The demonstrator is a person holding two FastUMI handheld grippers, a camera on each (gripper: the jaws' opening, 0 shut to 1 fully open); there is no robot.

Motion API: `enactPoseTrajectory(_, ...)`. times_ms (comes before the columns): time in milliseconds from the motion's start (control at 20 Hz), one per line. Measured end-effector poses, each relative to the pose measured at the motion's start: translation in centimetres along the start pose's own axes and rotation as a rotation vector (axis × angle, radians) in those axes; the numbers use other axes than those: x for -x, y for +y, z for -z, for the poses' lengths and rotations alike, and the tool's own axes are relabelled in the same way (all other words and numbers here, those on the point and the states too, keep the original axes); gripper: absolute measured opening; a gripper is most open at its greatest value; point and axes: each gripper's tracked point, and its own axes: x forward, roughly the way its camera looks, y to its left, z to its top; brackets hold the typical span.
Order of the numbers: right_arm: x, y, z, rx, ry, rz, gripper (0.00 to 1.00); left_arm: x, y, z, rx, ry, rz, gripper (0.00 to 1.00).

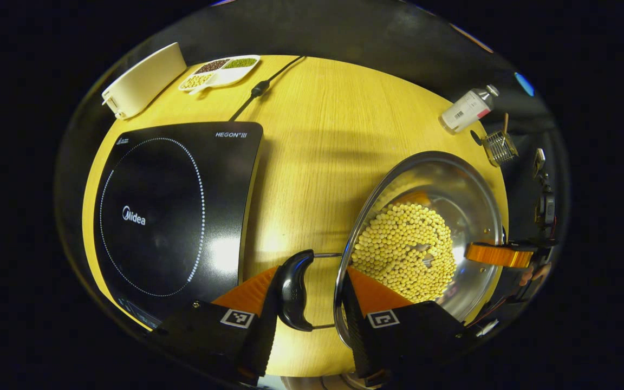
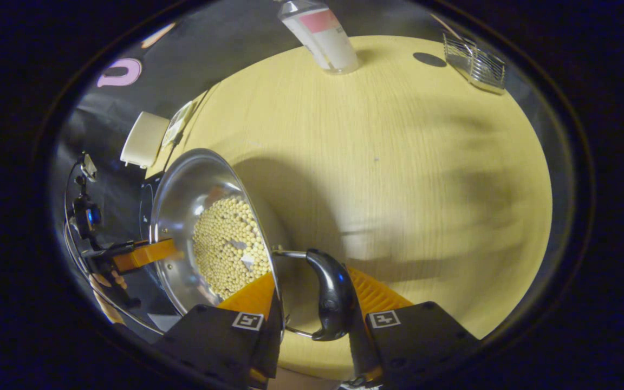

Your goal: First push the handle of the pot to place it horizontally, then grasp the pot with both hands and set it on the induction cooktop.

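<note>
A steel pot (image 1: 469,206) holding yellow beans (image 1: 404,249) stands on the wooden table, right of the black induction cooktop (image 1: 171,216). Its near black handle (image 1: 294,292) sticks out sideways between the fingers of my left gripper (image 1: 313,269), which is shut with one finger outside the handle and the other inside the pot's rim. In the right gripper view, the pot (image 2: 182,189) has its other handle (image 2: 335,295) clamped the same way by my right gripper (image 2: 312,273). The right gripper also shows at the pot's far rim in the left gripper view.
A white box (image 1: 144,78), a sectioned dish of beans (image 1: 220,73) and the cooktop's cord (image 1: 260,86) lie at the table's far left. A bottle (image 1: 466,110) and a wire rack (image 1: 500,147) stand beyond the pot. Bare tabletop (image 1: 317,141) separates the pot from the cooktop.
</note>
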Motion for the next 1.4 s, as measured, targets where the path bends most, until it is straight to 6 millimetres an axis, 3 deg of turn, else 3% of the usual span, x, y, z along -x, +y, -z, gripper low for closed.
enactPoseTrajectory(350, 3.3, 0.4, 1.2, -0.007, -0.05, 0.016, 0.56, 3.0, -1.8, 1.2, -0.041, -0.019, 0.035, 0.63)
enactPoseTrajectory(800, 8.1, 1.9, 8.1, -0.055, -0.076, 0.013, 0.51, 8.4, -1.9, 5.7, -0.117, 0.001, 0.065, 0.63)
enactPoseTrajectory(1000, 9.4, 3.6, 11.5, -0.082, -0.087, 0.013, 0.56, 10.2, -0.5, 7.7, -0.149, 0.015, 0.077, 0.61)
enactPoseTrajectory(1050, 9.6, 4.2, 12.2, -0.09, -0.091, 0.017, 0.51, 10.6, 0.0, 8.0, -0.158, 0.019, 0.08, 0.63)
enactPoseTrajectory(1150, 9.9, 5.6, 13.5, -0.106, -0.101, 0.025, 0.51, 11.4, 1.4, 8.4, -0.183, 0.024, 0.088, 0.61)
enactPoseTrajectory(1400, 9.7, 11.4, 15.6, -0.162, -0.138, 0.04, 0.51, 13.3, 6.0, 7.6, -0.246, 0.013, 0.118, 0.63)
